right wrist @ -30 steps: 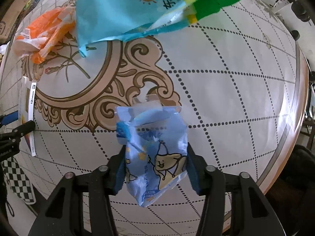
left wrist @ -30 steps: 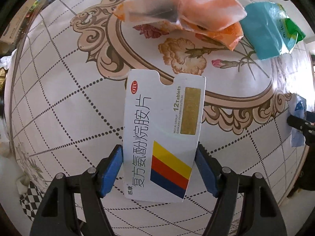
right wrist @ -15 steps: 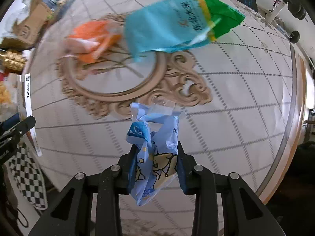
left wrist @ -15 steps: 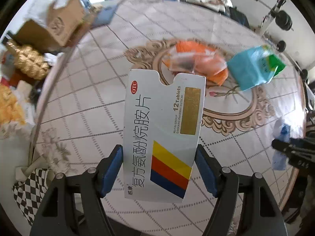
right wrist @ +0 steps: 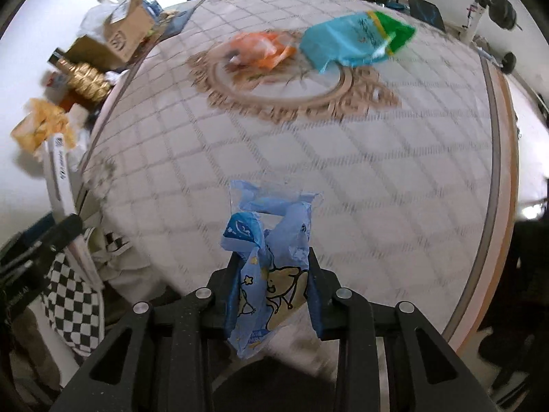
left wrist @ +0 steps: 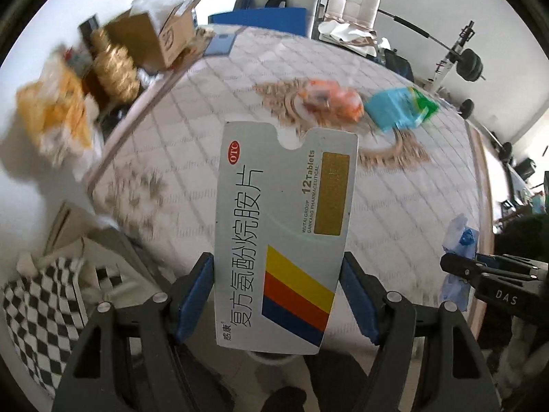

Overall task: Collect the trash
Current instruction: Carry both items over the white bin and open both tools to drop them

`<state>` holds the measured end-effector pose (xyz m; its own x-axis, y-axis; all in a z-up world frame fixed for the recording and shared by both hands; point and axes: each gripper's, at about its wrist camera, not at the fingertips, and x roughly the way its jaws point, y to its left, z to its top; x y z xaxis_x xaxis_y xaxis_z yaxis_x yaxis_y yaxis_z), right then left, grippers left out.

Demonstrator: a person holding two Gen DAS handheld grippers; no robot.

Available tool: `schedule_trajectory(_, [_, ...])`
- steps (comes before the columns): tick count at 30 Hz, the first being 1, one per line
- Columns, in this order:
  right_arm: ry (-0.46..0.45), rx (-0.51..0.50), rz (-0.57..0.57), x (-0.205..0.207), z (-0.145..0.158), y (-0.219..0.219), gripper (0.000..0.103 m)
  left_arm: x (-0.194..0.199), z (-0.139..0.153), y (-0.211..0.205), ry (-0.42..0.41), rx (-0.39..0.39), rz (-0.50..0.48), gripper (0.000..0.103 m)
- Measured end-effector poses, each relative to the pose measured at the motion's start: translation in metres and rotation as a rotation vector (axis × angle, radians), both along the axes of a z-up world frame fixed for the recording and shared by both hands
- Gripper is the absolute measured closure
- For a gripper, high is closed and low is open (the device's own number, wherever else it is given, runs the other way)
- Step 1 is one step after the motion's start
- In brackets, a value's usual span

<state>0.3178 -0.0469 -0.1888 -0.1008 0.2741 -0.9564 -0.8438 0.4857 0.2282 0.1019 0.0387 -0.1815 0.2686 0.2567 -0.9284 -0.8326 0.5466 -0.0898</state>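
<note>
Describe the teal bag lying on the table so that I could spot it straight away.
Start at the big round table with its checked cloth and find the brown scrollwork ring in the middle. On the ring's far side two wrappers lie side by side; the teal bag is the right-hand one. It is flat and blue-green with a bright green end, while its neighbour is crumpled and orange.

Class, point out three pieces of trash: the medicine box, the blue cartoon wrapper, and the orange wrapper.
medicine box (left wrist: 284, 240), left wrist view, middle of its printed face
blue cartoon wrapper (right wrist: 271, 267), right wrist view, crumpled middle between the pads
orange wrapper (right wrist: 264, 48), right wrist view, its centre
</note>
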Motion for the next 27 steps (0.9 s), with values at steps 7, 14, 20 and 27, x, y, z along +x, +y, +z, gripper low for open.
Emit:
schedule_trajectory(7, [0.055,-0.083,0.006,-0.093,-0.056,-0.086,0.069,-0.069,-0.071,-0.069,0.007,-0.194,0.037,0.032])
schedule_trajectory(14, [0.101,-0.275,0.087,-0.161,-0.199,-0.139,0.069,-0.118,-0.240,-0.095,0.050,-0.490,0.169,0.032])
schedule_trajectory(20, [0.190,-0.328,0.070,-0.179,-0.348,-0.152,0.069,-0.123,-0.381,-0.087,0.022,-0.659,0.236,0.032])
schedule_trajectory(27, [0.210,-0.302,0.043,-0.184,-0.487,-0.132,0.069,-0.111,-0.496,-0.077,0.027,-0.730,0.241,0.032])
